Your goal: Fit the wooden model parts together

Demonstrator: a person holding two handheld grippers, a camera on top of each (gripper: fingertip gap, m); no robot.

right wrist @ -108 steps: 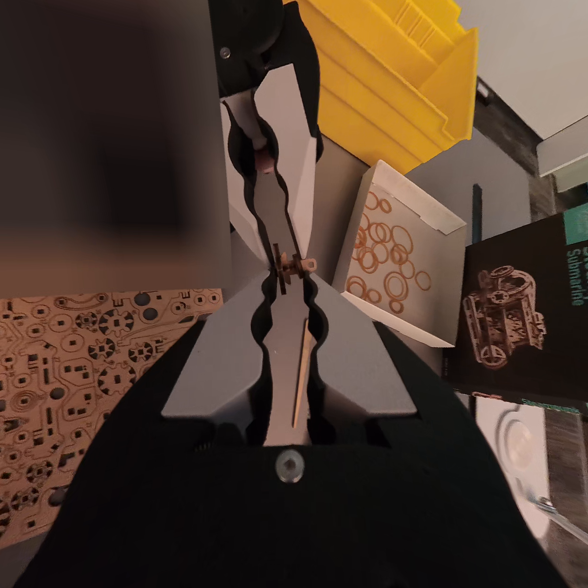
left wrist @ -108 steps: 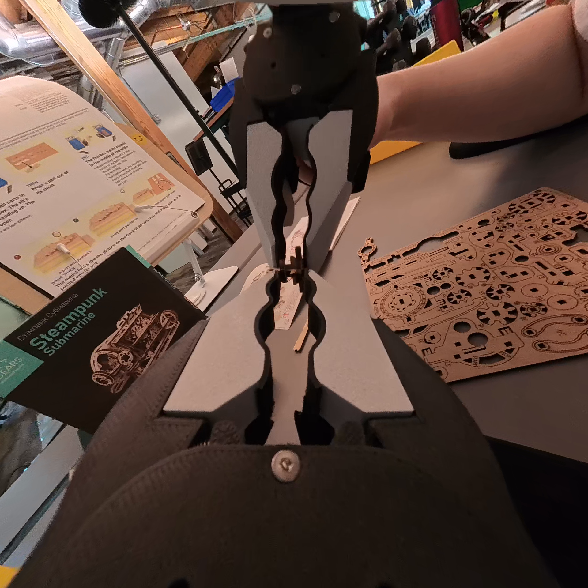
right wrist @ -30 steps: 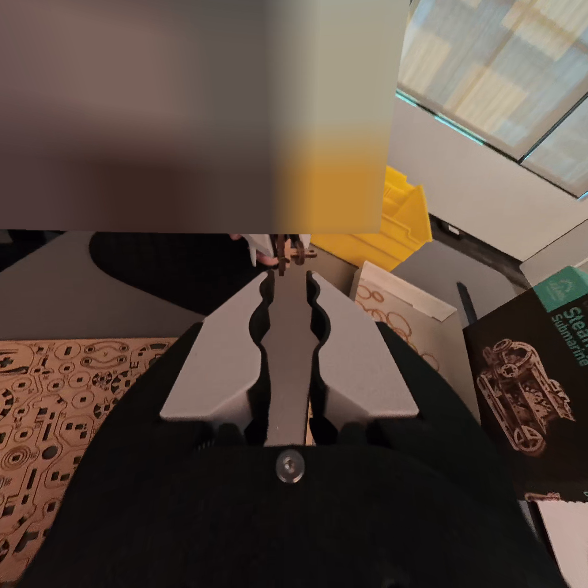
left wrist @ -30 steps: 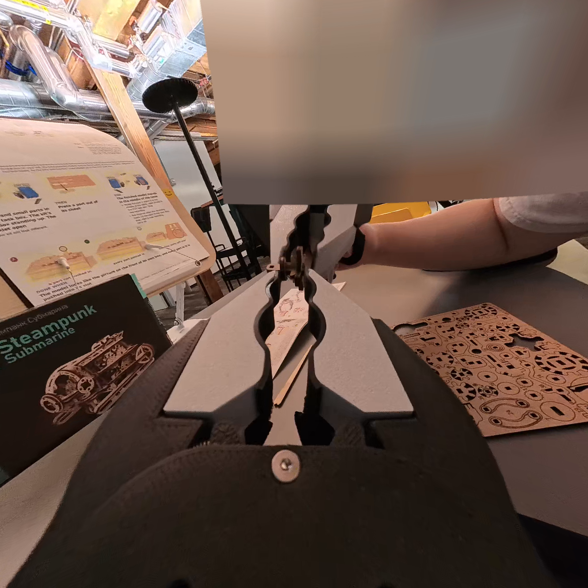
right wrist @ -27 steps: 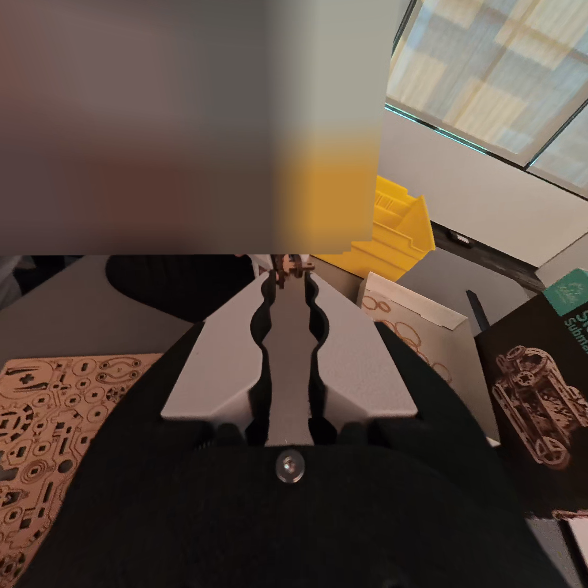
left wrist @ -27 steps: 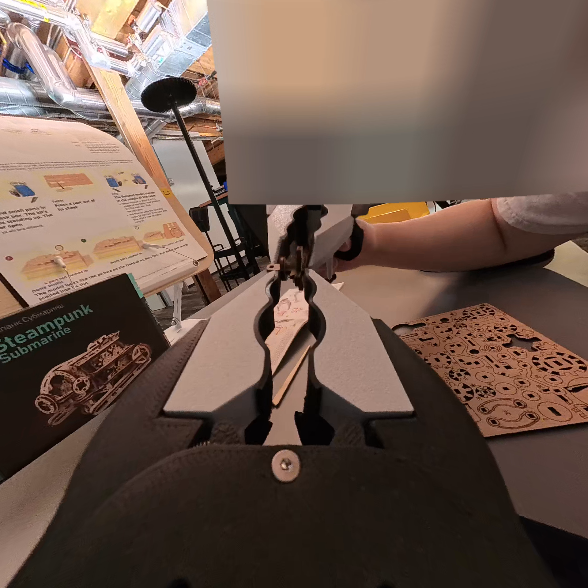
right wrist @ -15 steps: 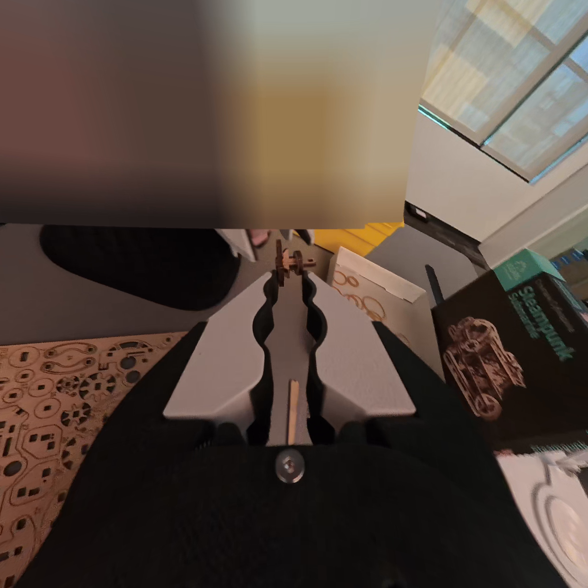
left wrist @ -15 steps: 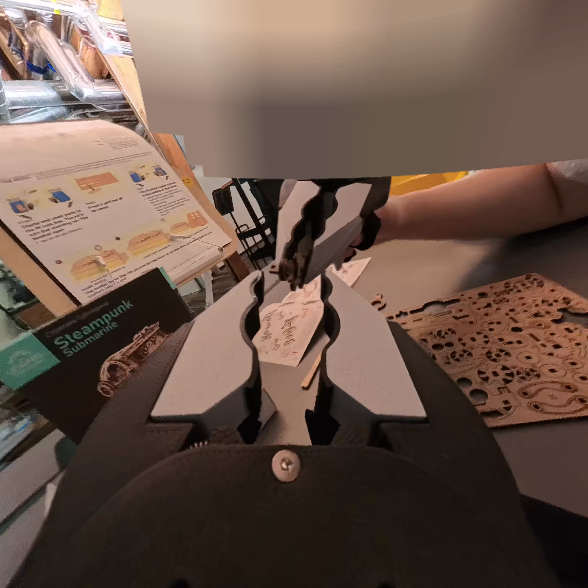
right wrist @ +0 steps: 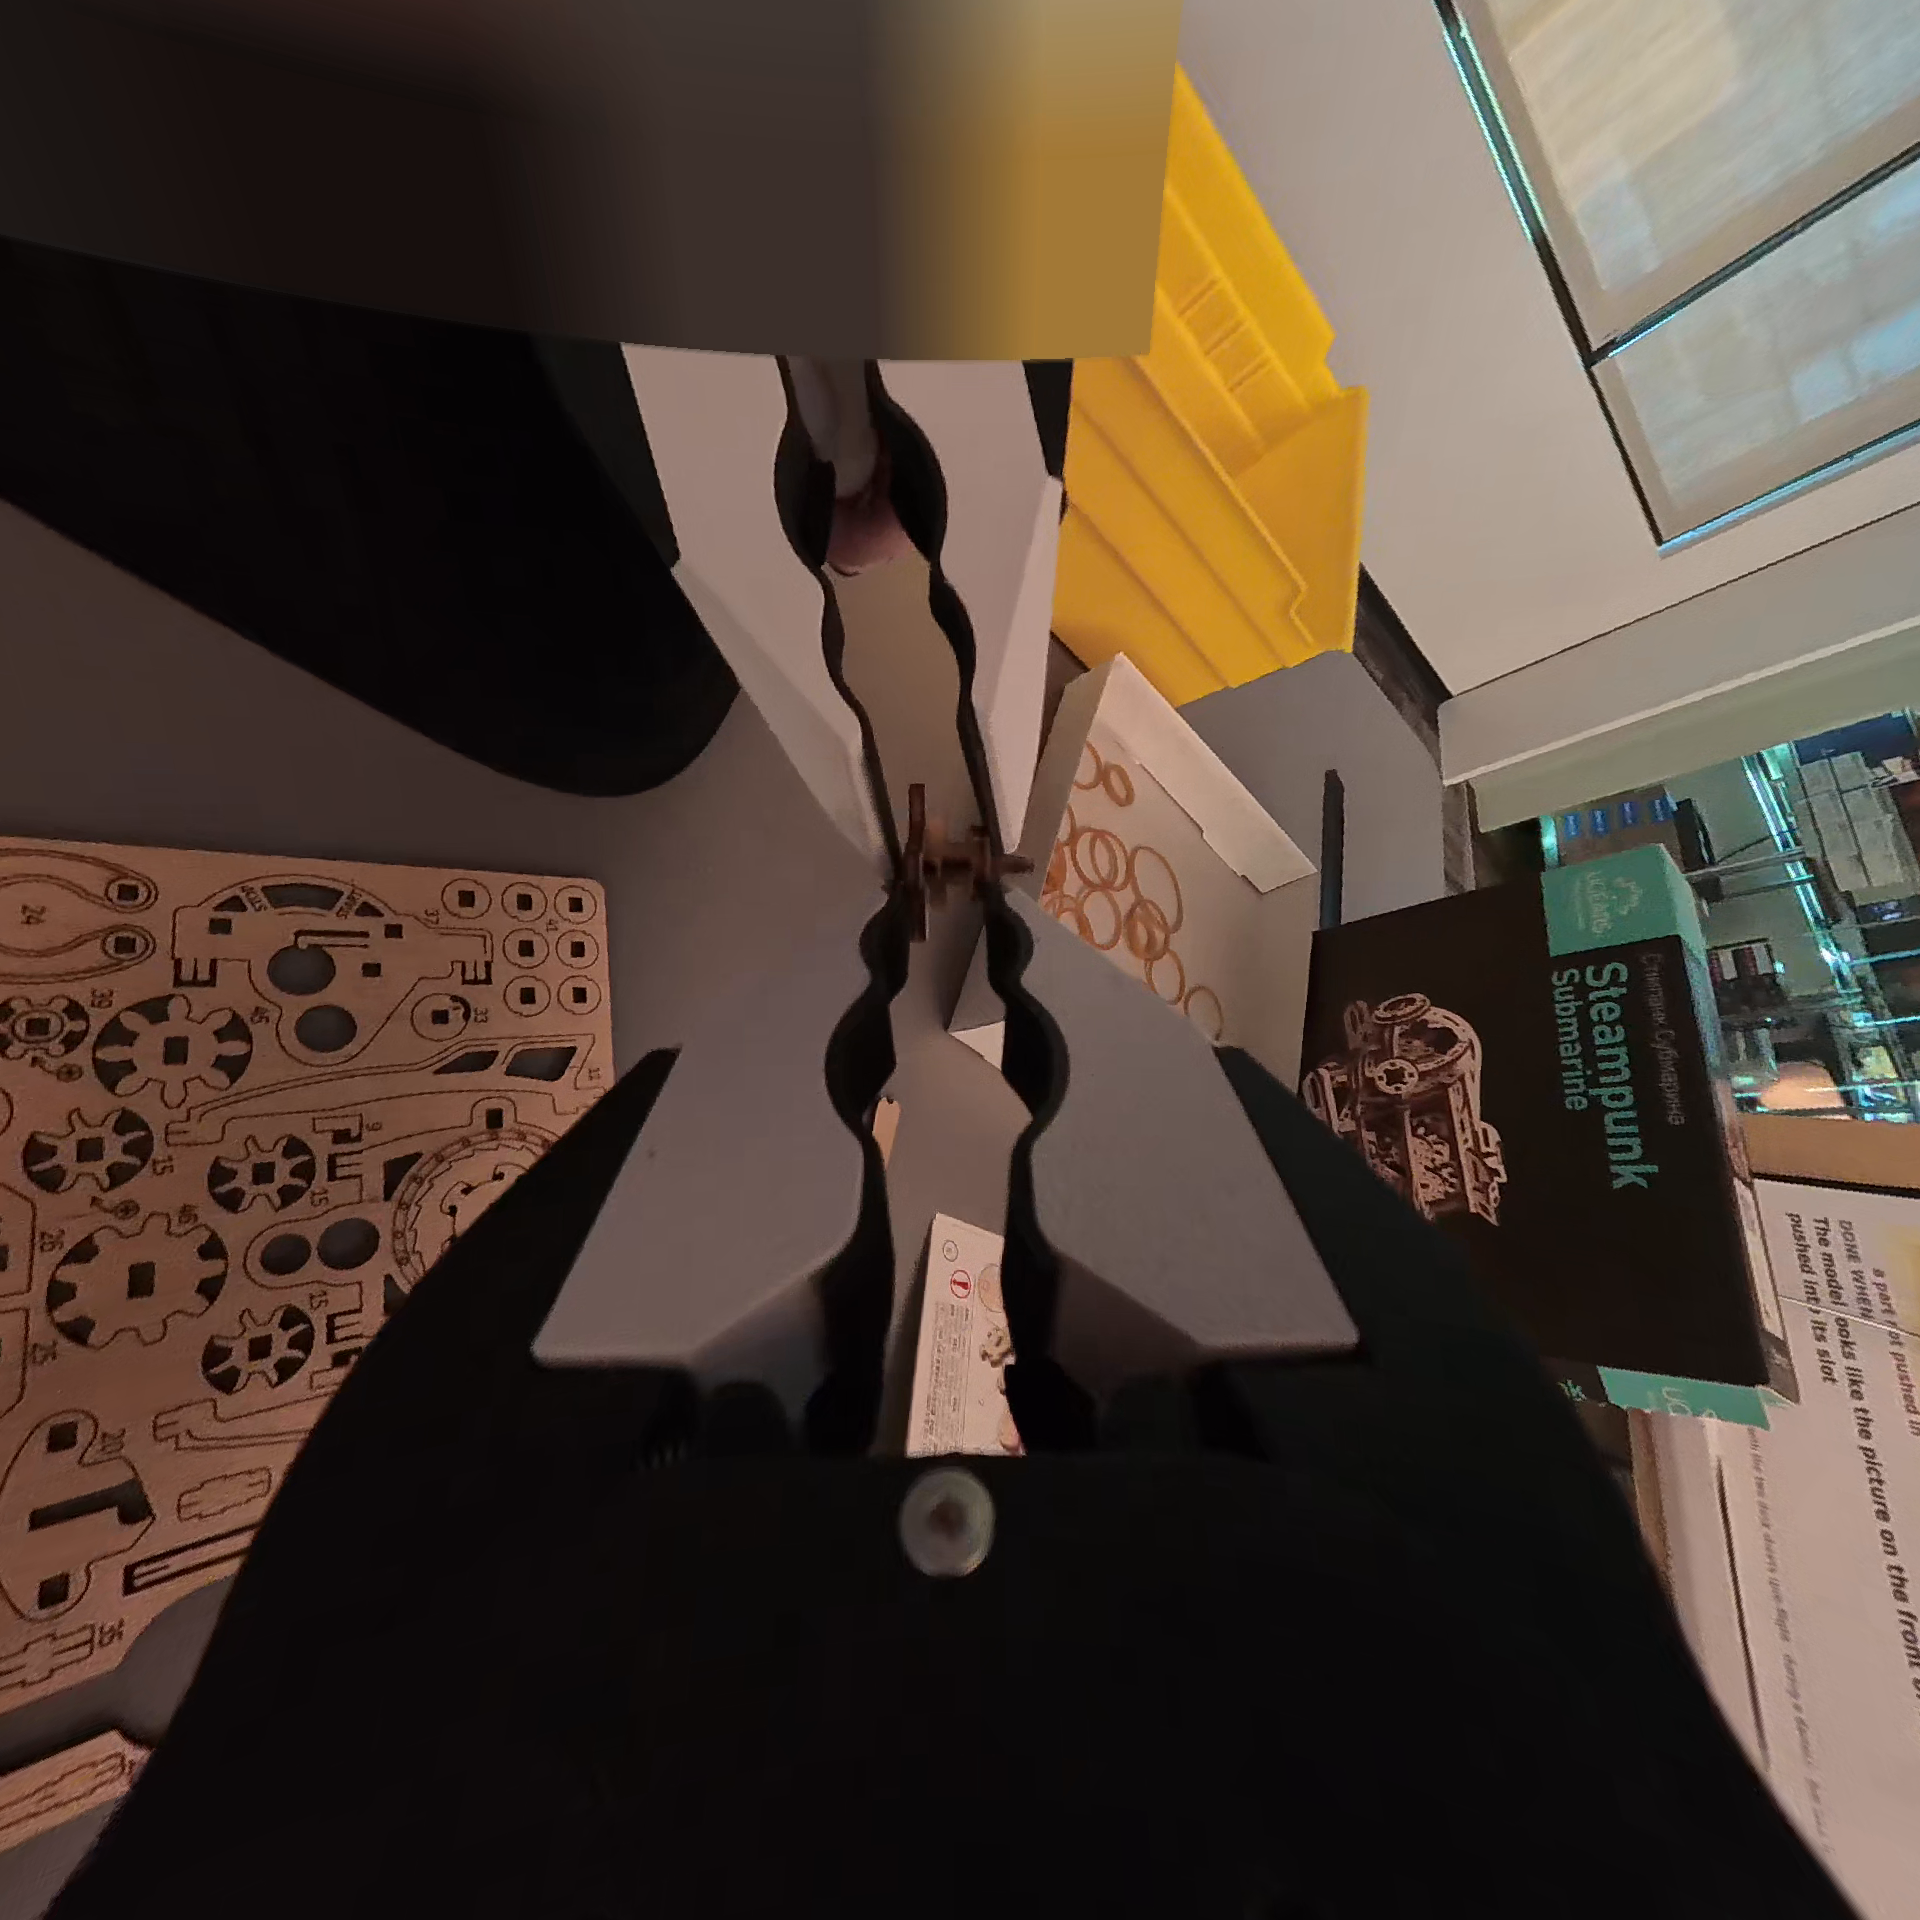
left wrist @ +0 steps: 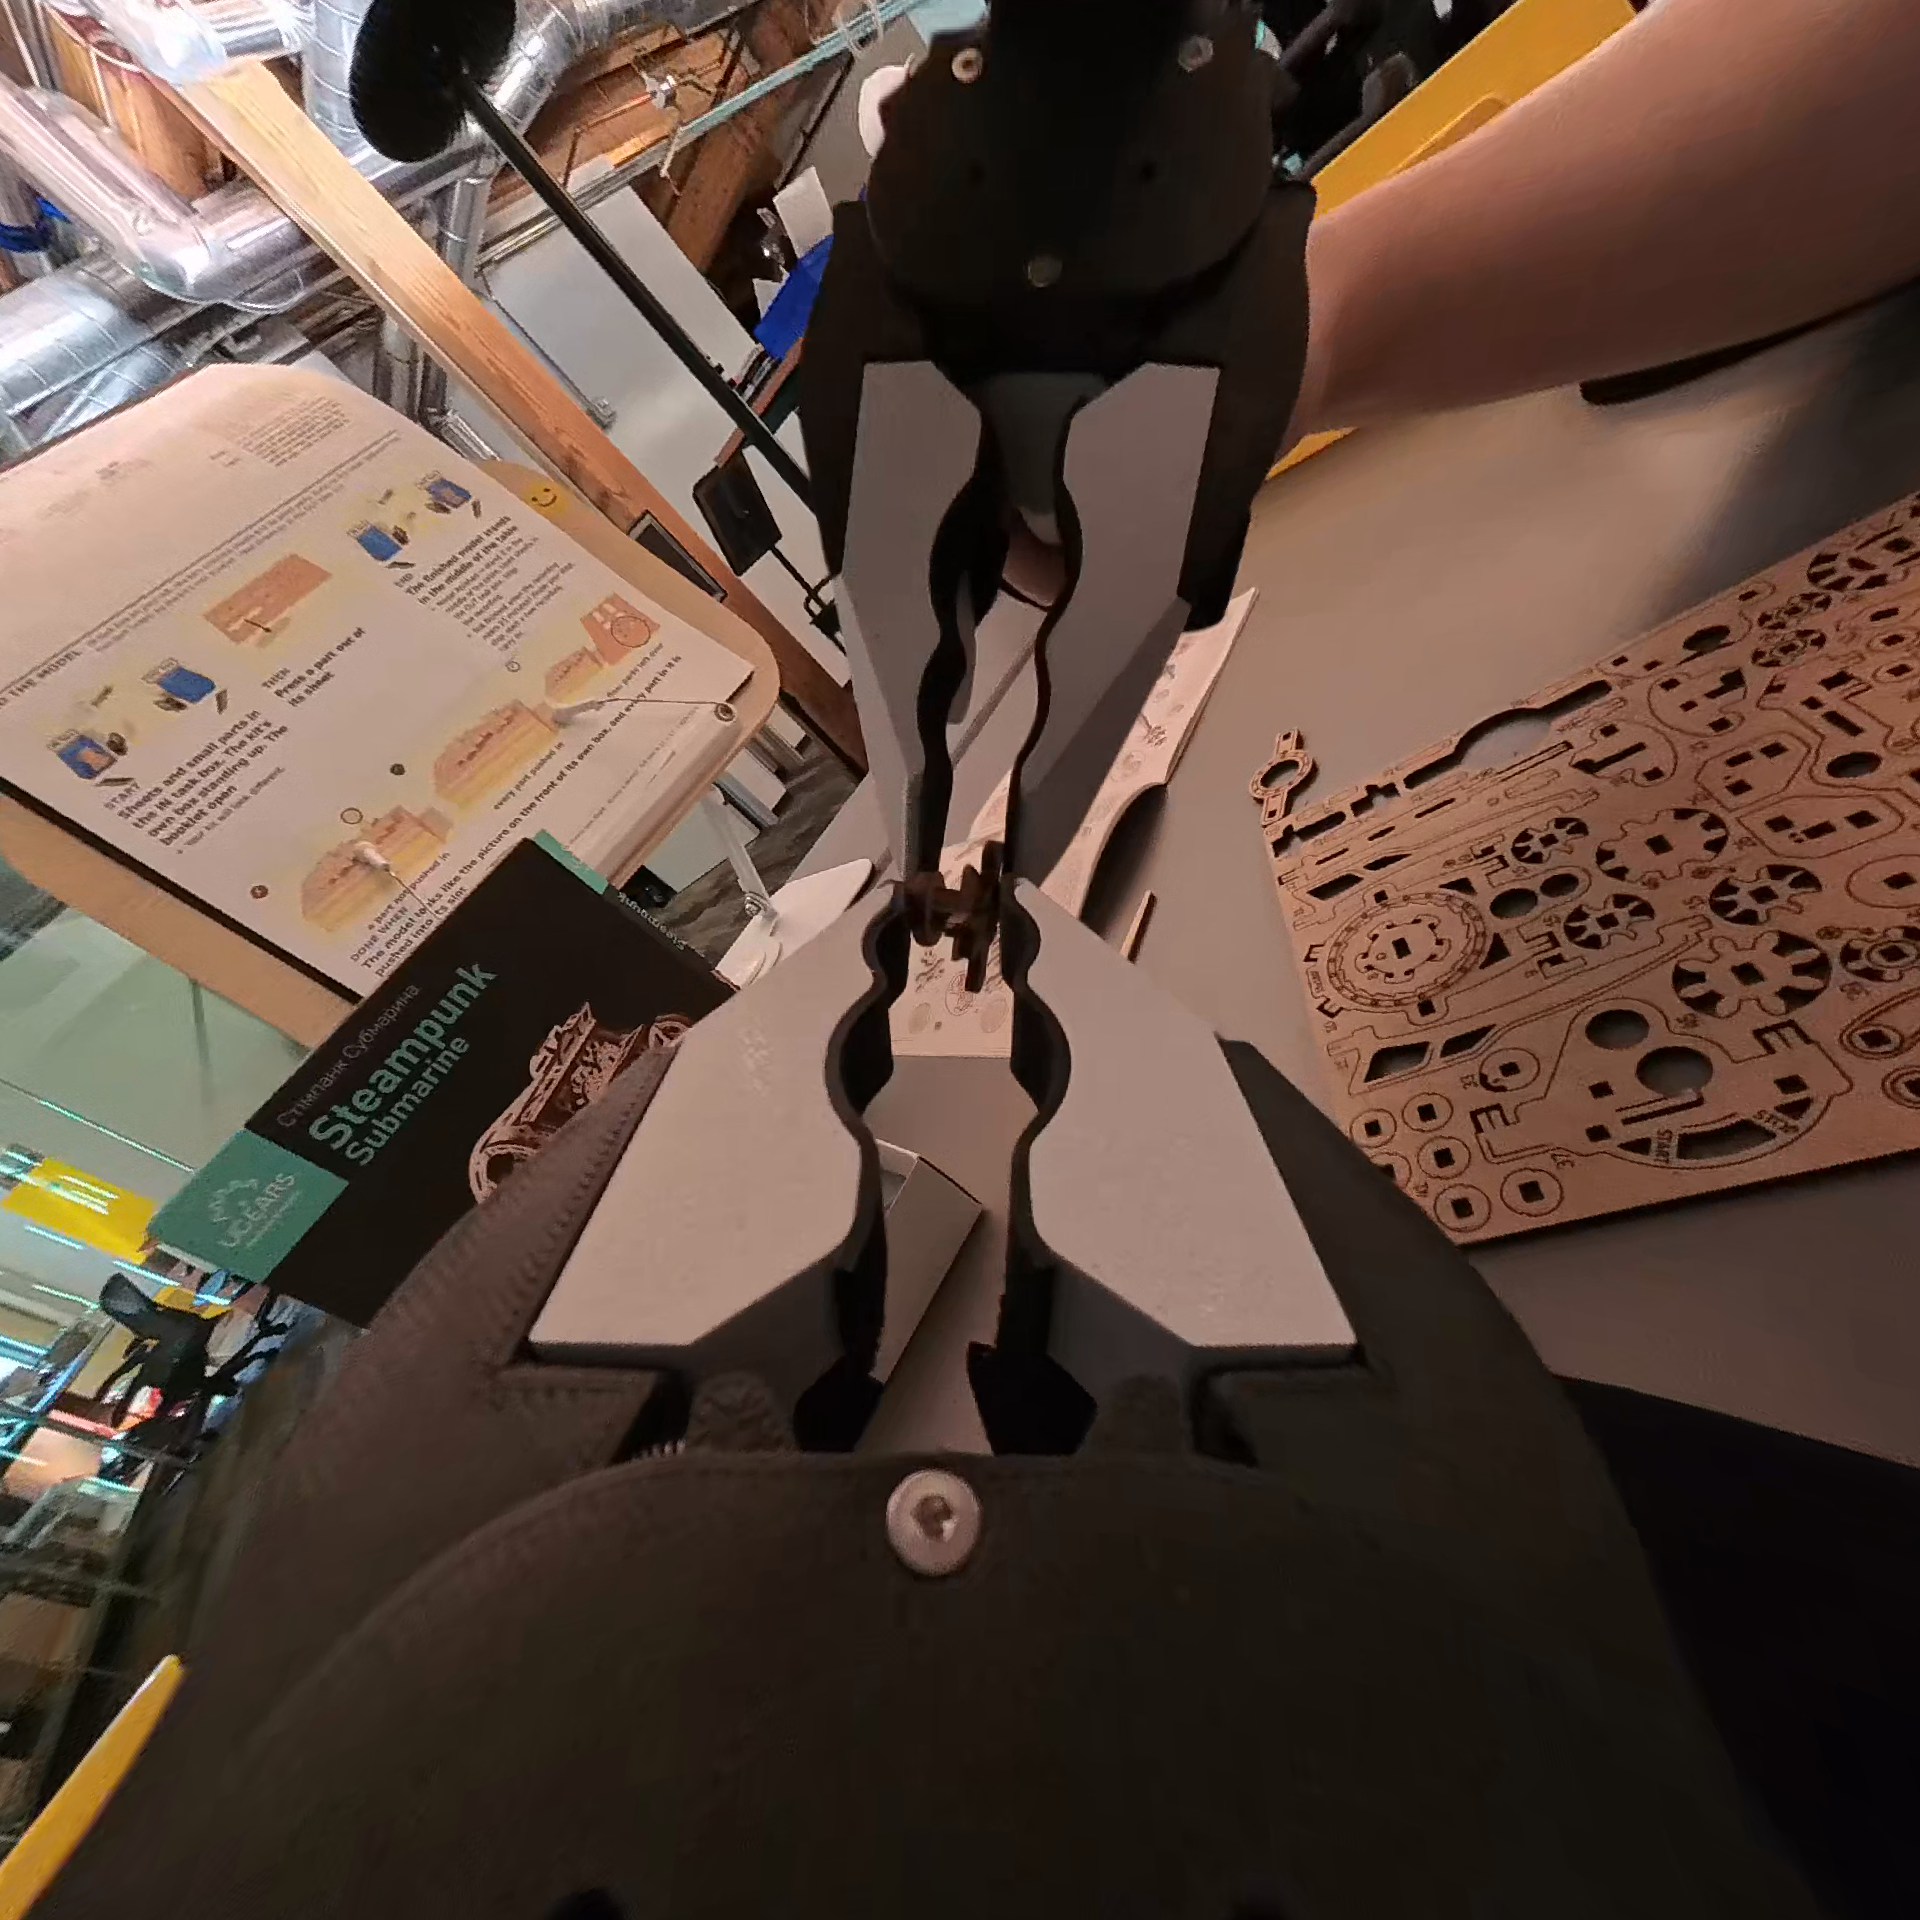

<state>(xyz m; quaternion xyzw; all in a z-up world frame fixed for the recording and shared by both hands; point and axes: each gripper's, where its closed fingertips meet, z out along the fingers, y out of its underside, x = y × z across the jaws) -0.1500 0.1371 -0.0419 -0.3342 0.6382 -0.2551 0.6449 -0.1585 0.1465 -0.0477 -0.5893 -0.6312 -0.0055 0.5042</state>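
Both grippers are meeting tip to tip again, left gripper [left wrist: 951, 920] and right gripper [right wrist: 940, 883] each clenching the small wooden assembly [left wrist: 958, 914] above the grey table [left wrist: 1455, 582]. Beyond, a plywood parts sheet [left wrist: 1621, 935] is lying flat, with the kit box [right wrist: 1527, 1132] standing nearby.

Left gripper [left wrist: 948, 920] and right gripper [left wrist: 961, 883] met tip to tip above the grey desk [left wrist: 1475, 582], both closed on a small wooden gear assembly [left wrist: 961, 914]. Cut plywood sheet [left wrist: 1621, 925] lay flat at right. Dark kit box [left wrist: 447, 1070] and instruction poster [left wrist: 312, 665] stood at left. Small wooden stick [left wrist: 1138, 923] lay near the sheet.
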